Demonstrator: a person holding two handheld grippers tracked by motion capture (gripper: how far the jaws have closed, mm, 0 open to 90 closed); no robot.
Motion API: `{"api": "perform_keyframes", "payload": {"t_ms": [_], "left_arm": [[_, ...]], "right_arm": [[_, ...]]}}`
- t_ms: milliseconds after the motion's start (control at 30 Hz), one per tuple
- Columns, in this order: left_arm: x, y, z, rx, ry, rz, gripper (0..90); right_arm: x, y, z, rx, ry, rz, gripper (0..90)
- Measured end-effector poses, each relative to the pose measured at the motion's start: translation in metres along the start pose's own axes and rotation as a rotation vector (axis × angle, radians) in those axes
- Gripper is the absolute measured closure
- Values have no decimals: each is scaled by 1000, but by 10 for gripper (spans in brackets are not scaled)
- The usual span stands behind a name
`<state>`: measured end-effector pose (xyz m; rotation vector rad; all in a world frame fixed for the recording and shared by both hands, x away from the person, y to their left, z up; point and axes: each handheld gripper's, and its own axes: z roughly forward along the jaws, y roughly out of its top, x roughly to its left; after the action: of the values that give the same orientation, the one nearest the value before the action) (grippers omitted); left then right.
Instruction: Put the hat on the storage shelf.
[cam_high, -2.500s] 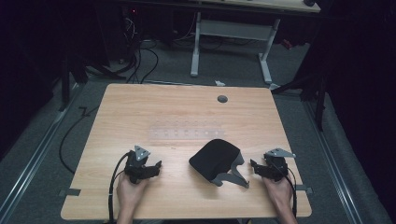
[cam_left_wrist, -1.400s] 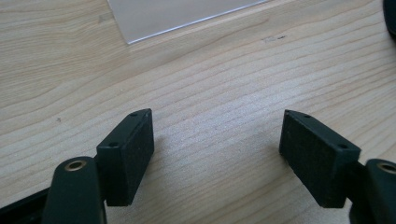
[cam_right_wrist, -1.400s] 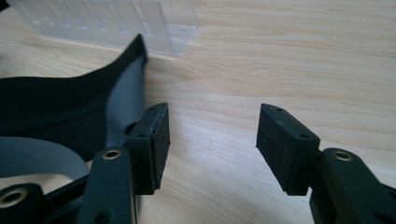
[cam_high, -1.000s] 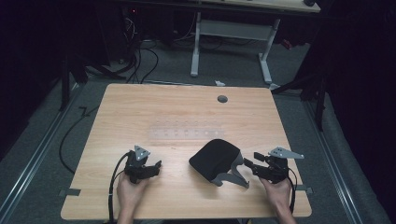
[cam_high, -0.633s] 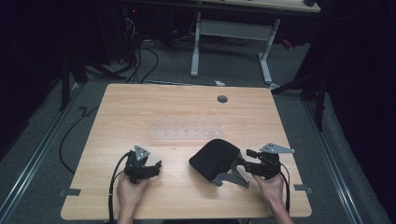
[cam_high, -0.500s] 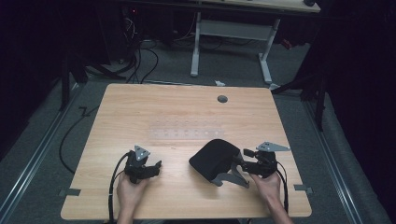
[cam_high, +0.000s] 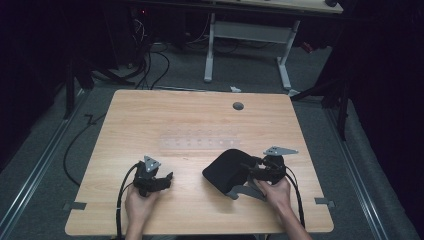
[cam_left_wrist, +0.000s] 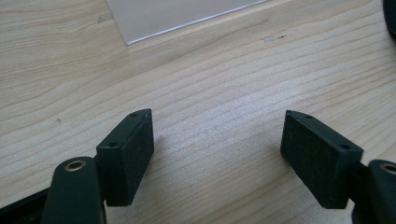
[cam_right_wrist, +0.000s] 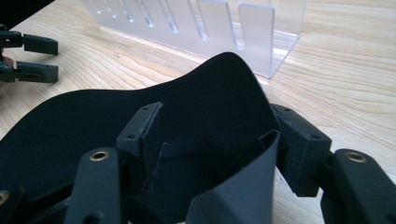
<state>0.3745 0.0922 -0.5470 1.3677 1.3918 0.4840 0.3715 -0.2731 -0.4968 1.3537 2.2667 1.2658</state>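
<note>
At a wooden table (cam_high: 200, 125), the person's right gripper (cam_high: 257, 171) has moved in from the table's right side and now sits against the right edge of a black folded sheet (cam_high: 227, 170); 2.5 seconds ago it stood clear of that sheet, nearer the table's edge. In the right gripper view, the right gripper (cam_right_wrist: 217, 140) has its jaws spread partway, with a raised fold of the black folded sheet (cam_right_wrist: 140, 121) lying between them. The right jaw presses the outside of the fold; the left jaw sits inside it, with a gap remaining, so the sheet is straddled but not visibly pinched. Just beyond the sheet from this gripper stands a clear slotted rack (cam_right_wrist: 196, 23), and farther off to its left the other gripper's jaws show.

The left gripper (cam_high: 162, 179) rests where it was earlier, well apart from the sheet. The left gripper view shows the left gripper (cam_left_wrist: 217, 149) with jaws wide apart over bare wood, holding nothing, the clear slotted rack (cam_left_wrist: 177, 14) ahead of it.
</note>
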Motion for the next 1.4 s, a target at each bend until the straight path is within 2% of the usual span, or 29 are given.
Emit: {"api": "perform_keyframes", "payload": {"t_ms": [233,600,800,933,967,1067,1200,1400], "left_arm": [[0,0,0,0,1,-1,260],[0,0,0,-2,4,-2,260],[0,0,0,-2,4,-2,259],[0,0,0,-2,4,-2,259],[0,0,0,-2,4,-2,259],[0,0,0,-2,4,-2,259],[0,0,0,-2,4,-2,259],[-1,0,1,-3,5,-7,256]], "right_arm": [[-2,-2,10,31,20,-10,391],[-3,-10,18,30,46,-11,419],[-5,-18,21,18,47,-24,482],[-7,-22,22,12,67,-22,529],[-6,-22,18,2,72,-44,580],[-5,-22,17,1,74,-63,604],[-6,-23,15,-6,109,-68,679],[-6,-23,13,-12,136,-72,744]]}}
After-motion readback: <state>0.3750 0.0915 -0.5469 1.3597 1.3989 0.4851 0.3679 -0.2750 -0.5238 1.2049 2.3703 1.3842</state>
